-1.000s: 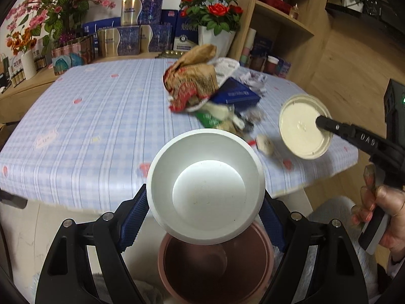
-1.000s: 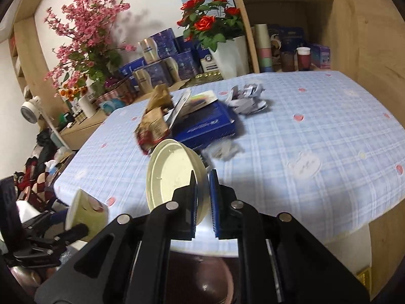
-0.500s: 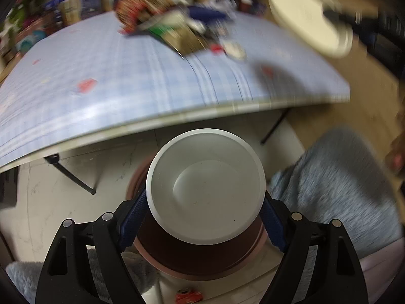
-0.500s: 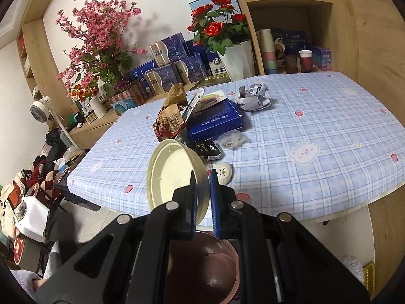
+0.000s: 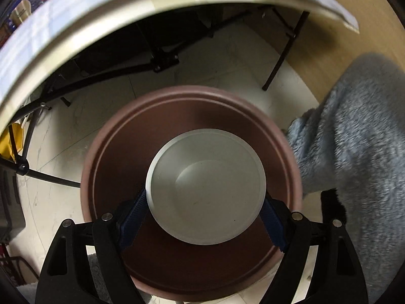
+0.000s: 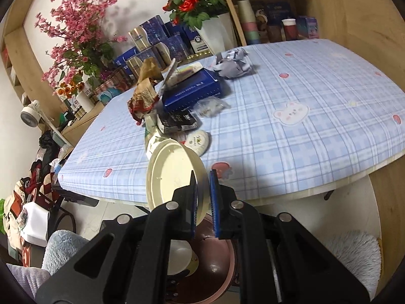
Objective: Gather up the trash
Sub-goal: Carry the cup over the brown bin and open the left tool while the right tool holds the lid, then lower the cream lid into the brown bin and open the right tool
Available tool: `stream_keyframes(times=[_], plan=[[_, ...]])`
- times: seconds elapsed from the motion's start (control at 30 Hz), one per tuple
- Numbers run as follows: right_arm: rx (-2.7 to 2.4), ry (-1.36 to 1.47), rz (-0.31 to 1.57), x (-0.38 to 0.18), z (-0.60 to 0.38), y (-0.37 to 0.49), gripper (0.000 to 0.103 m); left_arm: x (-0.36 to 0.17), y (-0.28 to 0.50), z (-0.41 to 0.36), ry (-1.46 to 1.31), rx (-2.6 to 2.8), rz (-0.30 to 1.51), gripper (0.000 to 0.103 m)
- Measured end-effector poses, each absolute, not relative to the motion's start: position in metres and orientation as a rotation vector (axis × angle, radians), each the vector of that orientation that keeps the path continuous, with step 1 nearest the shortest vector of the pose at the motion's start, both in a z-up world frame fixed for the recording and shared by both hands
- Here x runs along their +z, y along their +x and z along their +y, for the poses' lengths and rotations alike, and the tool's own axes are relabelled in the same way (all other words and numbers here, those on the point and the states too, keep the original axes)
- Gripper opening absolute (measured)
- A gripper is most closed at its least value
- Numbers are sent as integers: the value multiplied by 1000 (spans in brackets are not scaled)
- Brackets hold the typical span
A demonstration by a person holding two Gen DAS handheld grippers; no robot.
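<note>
The left gripper (image 5: 205, 217), jaws spread wide and pressed on the white cup (image 5: 205, 187), holds it mouth-up straight above the brown bin (image 5: 106, 167), while the right gripper (image 6: 203, 200), pinching the cream lid (image 6: 172, 174) edgewise, hangs higher, the bin directly below it

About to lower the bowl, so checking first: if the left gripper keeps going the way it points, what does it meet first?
Most likely the inside of the brown bin, directly beyond the white bowl held by the left gripper.
</note>
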State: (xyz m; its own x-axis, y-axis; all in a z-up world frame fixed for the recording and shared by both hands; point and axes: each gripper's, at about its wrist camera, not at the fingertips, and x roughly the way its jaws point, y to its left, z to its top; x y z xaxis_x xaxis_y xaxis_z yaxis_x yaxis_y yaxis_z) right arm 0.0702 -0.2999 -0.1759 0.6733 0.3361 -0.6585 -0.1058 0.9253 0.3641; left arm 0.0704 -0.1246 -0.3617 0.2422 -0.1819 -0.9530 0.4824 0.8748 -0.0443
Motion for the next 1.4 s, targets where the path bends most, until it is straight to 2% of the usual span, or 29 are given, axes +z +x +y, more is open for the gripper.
stream_keyframes(times=[0.07,0.1,0.23,0.43,0.7,1.0,1.2,1.4], plan=[[247,312,804,-180,-301,70,13,-367,74,-126,290,-452,1270,83],[244,316,810,-183,-301,70,13,-368,76,-123,286,-449,1269,90],[242,323,823,-188,-299,69,13,-355,79,-115,242,-432,1193,97],[249,322,830,-191,-292,66,13,-319,73,-90,121,-394,1089,97],[274,309,869,-200,-278,62,13,-237,39,-44,-31,-295,796,97],[376,184,1041,-236,-224,61,13,-184,14,27,-119,27,574,97],[437,109,1189,-277,-180,79,13,-186,19,68,-156,161,590,97],[396,18,1331,-330,-163,84,13,-197,25,71,-125,171,631,97]])
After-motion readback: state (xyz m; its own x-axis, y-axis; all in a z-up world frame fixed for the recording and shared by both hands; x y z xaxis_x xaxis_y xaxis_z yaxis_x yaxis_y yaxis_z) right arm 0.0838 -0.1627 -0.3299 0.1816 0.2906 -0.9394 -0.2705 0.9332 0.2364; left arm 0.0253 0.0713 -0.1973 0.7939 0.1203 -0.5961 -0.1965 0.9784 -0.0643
